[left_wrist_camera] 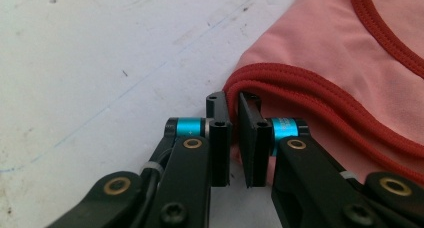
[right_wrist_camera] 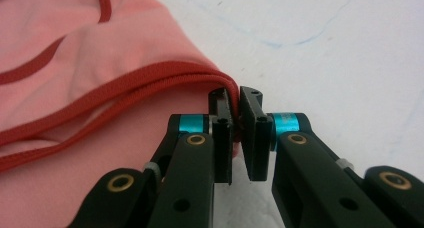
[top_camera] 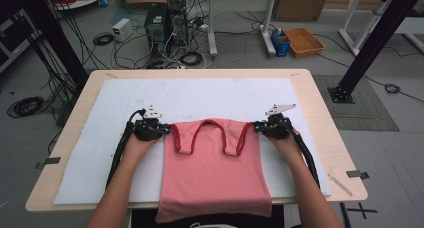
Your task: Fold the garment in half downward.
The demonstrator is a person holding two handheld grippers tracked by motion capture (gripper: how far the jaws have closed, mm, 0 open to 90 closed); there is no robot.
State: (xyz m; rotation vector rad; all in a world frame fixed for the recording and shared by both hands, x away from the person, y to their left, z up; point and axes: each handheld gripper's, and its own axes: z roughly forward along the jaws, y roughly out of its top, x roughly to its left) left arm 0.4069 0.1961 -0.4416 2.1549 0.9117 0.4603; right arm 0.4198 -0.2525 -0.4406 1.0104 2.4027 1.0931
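A pink tank top (top_camera: 212,173) with red trim lies flat on the white mat (top_camera: 100,153), straps pointing away, its bottom hem hanging over the table's front edge. My left gripper (top_camera: 166,129) is at the top's left armhole corner. In the left gripper view the gripper (left_wrist_camera: 234,100) is shut on the doubled red trim (left_wrist_camera: 310,95). My right gripper (top_camera: 256,126) is at the right armhole corner. The right gripper view shows the gripper (right_wrist_camera: 235,95) pinching the red-edged fabric (right_wrist_camera: 125,83). Both grippers rest low on the mat.
The mat covers most of a wooden table (top_camera: 320,118). Bare mat stretches beyond the top and to both sides. Behind the table, the floor holds cables, computer towers (top_camera: 165,23), an orange tray (top_camera: 303,41) and black frame posts (top_camera: 370,43).
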